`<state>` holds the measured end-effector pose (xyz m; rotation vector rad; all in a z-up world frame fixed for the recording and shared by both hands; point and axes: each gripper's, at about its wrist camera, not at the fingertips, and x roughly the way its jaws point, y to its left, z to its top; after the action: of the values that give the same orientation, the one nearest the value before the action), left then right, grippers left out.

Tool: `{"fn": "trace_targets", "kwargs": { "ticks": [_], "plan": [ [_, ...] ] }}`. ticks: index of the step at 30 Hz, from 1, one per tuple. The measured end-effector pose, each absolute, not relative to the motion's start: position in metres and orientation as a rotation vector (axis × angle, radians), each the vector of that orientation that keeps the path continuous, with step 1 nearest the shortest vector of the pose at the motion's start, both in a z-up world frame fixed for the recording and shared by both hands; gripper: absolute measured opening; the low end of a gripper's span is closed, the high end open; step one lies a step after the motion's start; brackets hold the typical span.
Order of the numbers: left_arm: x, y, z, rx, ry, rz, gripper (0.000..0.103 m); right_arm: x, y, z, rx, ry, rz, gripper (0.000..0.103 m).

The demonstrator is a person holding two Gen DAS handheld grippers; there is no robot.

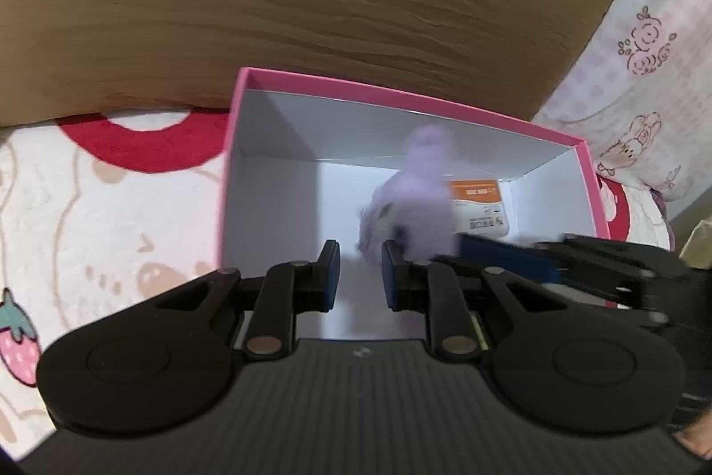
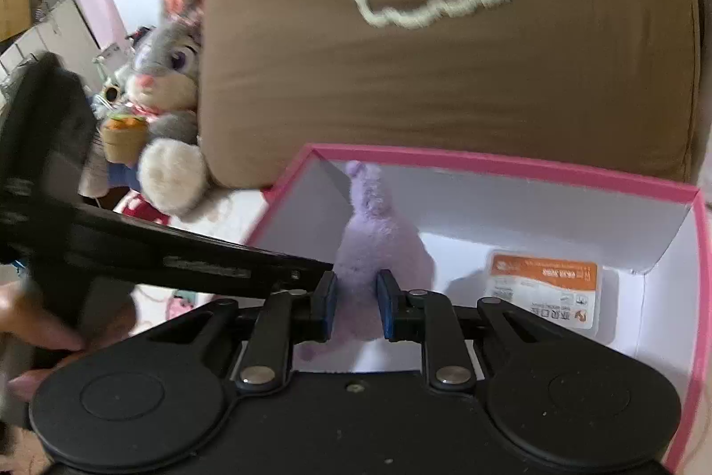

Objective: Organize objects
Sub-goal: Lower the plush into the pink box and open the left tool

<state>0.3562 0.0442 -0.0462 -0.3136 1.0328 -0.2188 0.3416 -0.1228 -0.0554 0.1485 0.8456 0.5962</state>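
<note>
Right gripper has its jaws grasping the lower part of the purple plush toy, whose long axis stands upright inside the pink box beside an orange-labelled packet, while the left gripper, jaws released and empty, hovers at the box's near edge.
</note>
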Motion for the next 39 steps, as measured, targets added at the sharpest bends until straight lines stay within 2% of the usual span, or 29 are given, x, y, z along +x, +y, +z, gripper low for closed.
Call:
{"fn": "trace_targets", "kwargs": {
  "ticks": [4, 9, 17, 21, 28, 35, 39],
  "plan": [
    [0.364, 0.028, -0.052, -0.307, 1.040, -0.222, 0.016, 0.351, -0.132, -0.073, 0.161, 0.862, 0.606, 0.020],
    [0.370, 0.028, -0.055, -0.387, 1.051, -0.251, 0.017, 0.353, -0.141, -0.070, 0.176, 0.855, 0.568, 0.020],
    [0.373, 0.010, -0.066, -0.407, 1.014, -0.314, 0.020, 0.339, -0.130, -0.062, -0.050, 0.837, 0.420, 0.026],
    [0.376, 0.005, -0.074, -0.403, 1.005, -0.310, 0.020, 0.356, -0.128, -0.082, -0.109, 0.963, 0.349, 0.026],
    [0.378, 0.022, -0.081, -0.374, 1.010, -0.252, 0.020, 0.362, -0.097, -0.089, -0.130, 0.958, 0.409, 0.025],
    [0.377, 0.032, -0.083, -0.326, 1.036, -0.213, 0.020, 0.358, -0.096, -0.092, -0.077, 1.089, 0.438, 0.027],
    [0.377, 0.035, -0.081, -0.329, 1.037, -0.215, 0.020, 0.363, -0.088, -0.099, -0.078, 1.160, 0.449, 0.039]
  ]
}}
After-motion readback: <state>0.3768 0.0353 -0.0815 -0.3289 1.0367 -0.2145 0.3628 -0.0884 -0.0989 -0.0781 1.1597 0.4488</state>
